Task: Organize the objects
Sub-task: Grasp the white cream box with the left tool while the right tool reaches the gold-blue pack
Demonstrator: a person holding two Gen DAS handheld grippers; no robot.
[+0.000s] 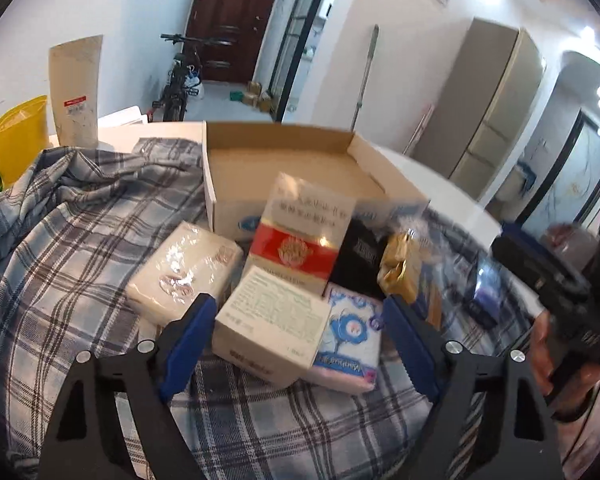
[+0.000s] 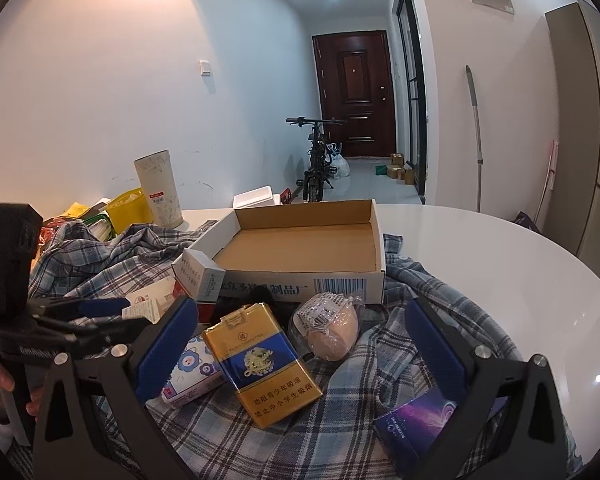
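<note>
Left gripper [image 1: 298, 332] gapes wide around a white box [image 1: 272, 330]. Right gripper [image 2: 300, 344] spreads apart, a gold-blue cigarette pack [image 2: 262, 364] between its fingers; the empty cardboard tray [image 2: 304, 248] lies beyond.

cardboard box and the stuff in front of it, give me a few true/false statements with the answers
1. The cardboard box has nothing in it. True.
2. The left gripper is shut on the white carton. False: its jaws stand wide open on either side of the carton.
3. The gold and blue pack lies on the plaid cloth, in front of the box. True.
4. The right gripper holds the wrapped egg. False: the gripper is open and the egg rests on the cloth.
5. A bicycle stands near the dark door. True.
</note>
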